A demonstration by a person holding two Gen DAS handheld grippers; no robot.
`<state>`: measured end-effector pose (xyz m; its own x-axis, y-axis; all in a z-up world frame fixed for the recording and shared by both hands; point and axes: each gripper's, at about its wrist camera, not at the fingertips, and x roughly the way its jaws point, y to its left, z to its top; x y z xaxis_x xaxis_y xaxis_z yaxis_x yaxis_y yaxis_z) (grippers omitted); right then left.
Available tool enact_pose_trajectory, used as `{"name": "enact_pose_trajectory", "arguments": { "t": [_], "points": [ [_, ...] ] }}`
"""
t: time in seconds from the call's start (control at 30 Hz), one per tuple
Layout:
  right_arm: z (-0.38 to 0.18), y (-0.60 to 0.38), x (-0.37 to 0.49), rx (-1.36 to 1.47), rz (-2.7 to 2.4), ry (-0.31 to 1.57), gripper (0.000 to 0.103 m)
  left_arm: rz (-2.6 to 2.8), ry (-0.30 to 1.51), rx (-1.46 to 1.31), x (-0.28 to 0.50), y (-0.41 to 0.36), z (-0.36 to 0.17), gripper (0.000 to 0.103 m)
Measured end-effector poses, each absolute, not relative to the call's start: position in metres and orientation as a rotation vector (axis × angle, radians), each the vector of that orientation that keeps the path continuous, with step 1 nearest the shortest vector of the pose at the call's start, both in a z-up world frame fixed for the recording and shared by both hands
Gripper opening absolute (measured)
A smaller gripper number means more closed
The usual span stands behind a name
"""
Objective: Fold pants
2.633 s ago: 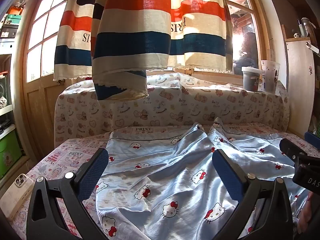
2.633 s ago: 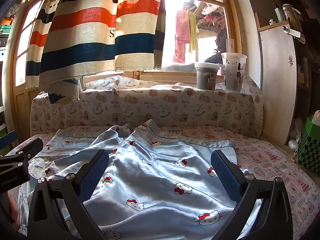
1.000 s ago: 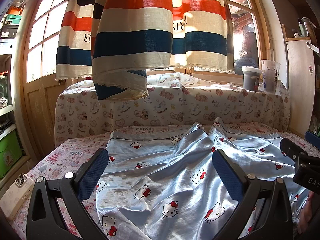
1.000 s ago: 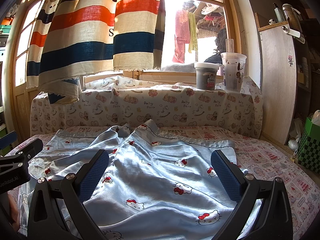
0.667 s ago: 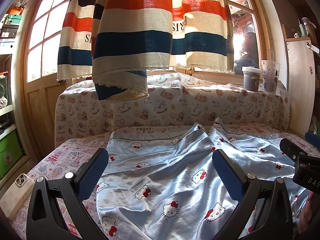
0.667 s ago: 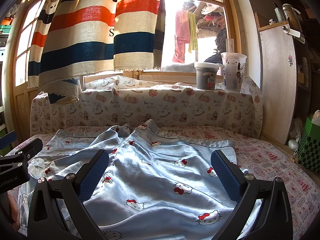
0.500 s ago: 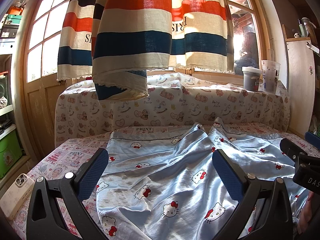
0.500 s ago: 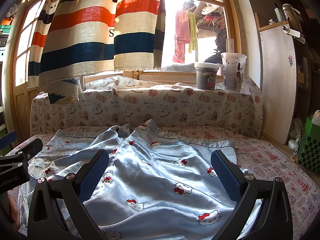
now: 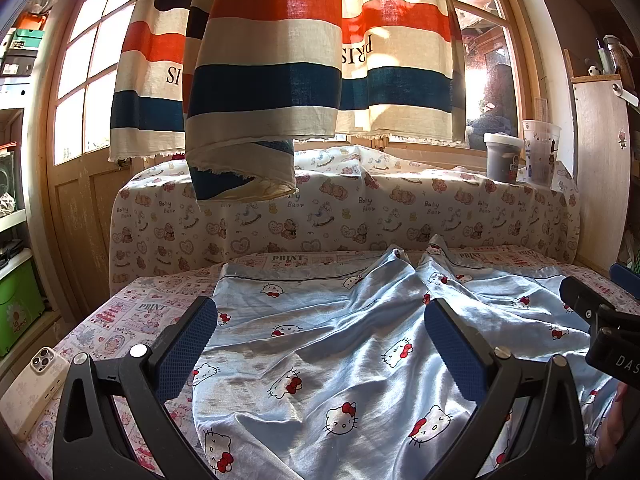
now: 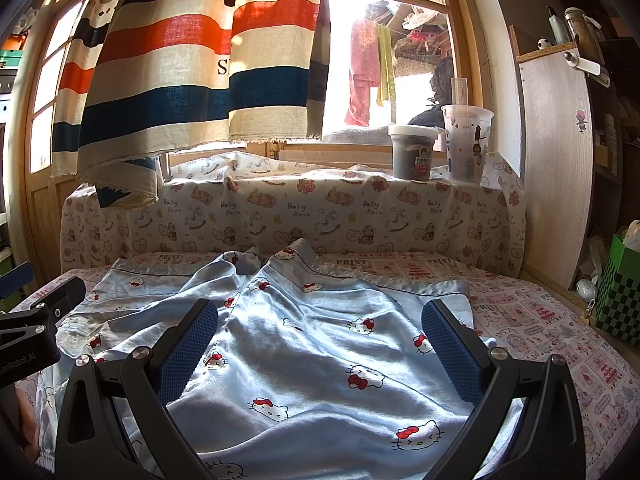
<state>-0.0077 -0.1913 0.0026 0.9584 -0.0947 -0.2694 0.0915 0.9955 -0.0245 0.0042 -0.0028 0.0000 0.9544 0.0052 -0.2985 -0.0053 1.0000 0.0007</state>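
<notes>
Across the bed (image 9: 132, 312), over its printed sheet, lie the satin pyjama pants (image 9: 328, 344), light blue with a cat-and-red-bow print, spread wide and not yet folded, waistband nearest the cameras and both legs running away toward the covered backrest (image 9: 360, 212). Between the legs, a raised ridge where the two inner edges bunch up and meet near the far hems; elsewhere soft wrinkles, shiny highlights, and a few dull patches on the left leg (damp or just shadow, cannot tell). Left gripper (image 9: 320, 344) hovering low above the left half, fingers (image 9: 188, 344) spread wide with nothing between them; right gripper (image 10: 320, 344) likewise above the right half, fingers (image 10: 188, 344) wide apart and empty. Likely trouble from here: slippery cloth sliding out of a shallow pinch, leaving one layer lifted and the one under it behind; a grab at the bunched middle ridge dragging both legs askew, so the fold comes out crooked; uneven pull from the two sides twisting the waistband; a wrinkle pressed flat into a crease. Also a white phone (image 9: 34, 388) resting at the left edge of the bed, just beside the fabric, easily nudged off by a sweeping left finger. Well apart on the ledge behind, a dark jar (image 10: 412, 152) and a clear cup (image 10: 466, 140), no risk at this reach.
</notes>
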Motion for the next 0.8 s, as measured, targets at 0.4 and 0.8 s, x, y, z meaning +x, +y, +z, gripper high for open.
{"name": "enact_pose_trajectory", "arguments": {
  "t": [0.4,0.8],
  "points": [
    [0.0018,-0.1916,-0.0070,-0.012,-0.094,0.275,0.103,0.008,0.306,0.001,0.0035,-0.0028,0.0001,0.103],
    [0.0013,-0.1926,-0.0070,-0.012,-0.098,0.278,0.103,0.008,0.306,0.000,0.0026,-0.0024,0.0001,0.103]
  ]
}}
